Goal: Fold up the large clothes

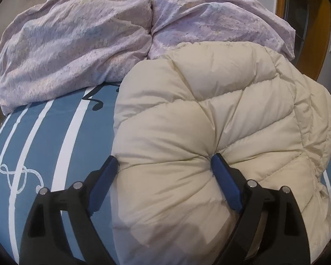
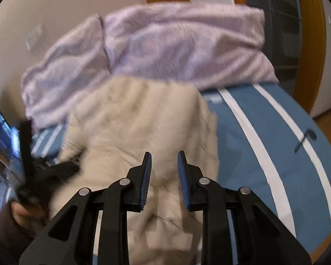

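Black jaw arms fill the bottom of both wrist views. Left gripper (image 1: 164,165): jaws spread wide, straddling a puffed edge section of the cream quilted jacket (image 1: 220,121). The right-hand pad dents a seam where the quilting lines converge; the left-hand pad sits at the jacket's edge, over the bed sheet (image 1: 44,137). Cloth bulges between the jaws, but the pads do not visibly pinch it, so I read them as released.

Right gripper (image 2: 164,158): jaws narrow, with a gap between the blue pads. Jacket fabric shows behind and below that gap; the view is blurred, and I cannot tell whether any cloth is pinched.

Jacket lies bunched on the bed, ahead of and under both sets of jaws. Beyond it, past the jaw tips, sits a rumpled lilac duvet (image 1: 77,33).

Judgement: fold looks partly done, with 2 hands at opposite sides of the bundle. The wide left spread probably suits the jacket's thick padding, either to let go or to press it flat.
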Available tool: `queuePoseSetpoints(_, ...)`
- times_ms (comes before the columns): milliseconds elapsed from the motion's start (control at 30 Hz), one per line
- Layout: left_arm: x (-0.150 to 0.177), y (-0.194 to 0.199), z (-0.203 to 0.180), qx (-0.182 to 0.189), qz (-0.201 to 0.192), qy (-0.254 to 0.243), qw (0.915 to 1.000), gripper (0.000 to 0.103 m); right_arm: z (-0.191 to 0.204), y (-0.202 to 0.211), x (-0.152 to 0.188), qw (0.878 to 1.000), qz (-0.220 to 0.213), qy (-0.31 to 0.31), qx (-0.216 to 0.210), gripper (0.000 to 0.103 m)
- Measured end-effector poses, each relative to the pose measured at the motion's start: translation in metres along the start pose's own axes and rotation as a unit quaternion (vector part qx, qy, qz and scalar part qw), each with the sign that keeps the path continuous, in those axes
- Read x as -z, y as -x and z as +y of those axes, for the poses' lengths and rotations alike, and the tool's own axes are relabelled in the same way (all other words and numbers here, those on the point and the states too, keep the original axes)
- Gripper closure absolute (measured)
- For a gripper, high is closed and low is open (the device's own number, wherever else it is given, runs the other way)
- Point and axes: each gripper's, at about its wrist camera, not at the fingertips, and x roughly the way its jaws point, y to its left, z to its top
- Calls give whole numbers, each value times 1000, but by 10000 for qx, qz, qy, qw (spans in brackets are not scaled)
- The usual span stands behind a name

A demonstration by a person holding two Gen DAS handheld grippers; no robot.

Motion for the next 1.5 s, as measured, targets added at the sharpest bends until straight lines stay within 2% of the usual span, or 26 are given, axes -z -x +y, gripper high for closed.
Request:
queuePoseSetpoints(67, 0, 0, 0, 0, -6, -7, 10000, 15, 10, -4, -10, 9999, -28, 107, -38, 78)
queuePoseSetpoints(200, 1, 0, 0, 7, -17, -13, 10000, 15, 25, -28, -26, 9994, -43, 241, 225, 78)
queuePoseSetpoints(433, 1, -2, 1, 86, -35, 4, 10000, 13, 10, -56, -46, 9978, -140, -194, 612, 75)
queuePoseSetpoints(500, 2, -3, 1, 120, -48, 15, 9999, 12, 10, -60, -47, 9971, -167, -196, 721, 71)
queuePoseSetpoints(633, 3, -5, 3, 220, -78, 45, 9997, 10, 8, -88, -32, 9938, 86, 4, 1107, 70)
queuePoseSetpoints(733, 3, -5, 4, 314, -109, 73, 9994, 9, 4, -105, -21, 9922, 167, 64, 1237, 70)
queuePoseSetpoints(900, 3, -8, 6, 414, -108, 128, 9990, 8, 1, -117, -16, 9910, 190, 59, 1325, 70)
queuePoseSetpoints(1500, 5, -23, 10, 645, -99, 335, 9973, 2, -14, -141, -9, 9916, 361, -211, 1222, 69)
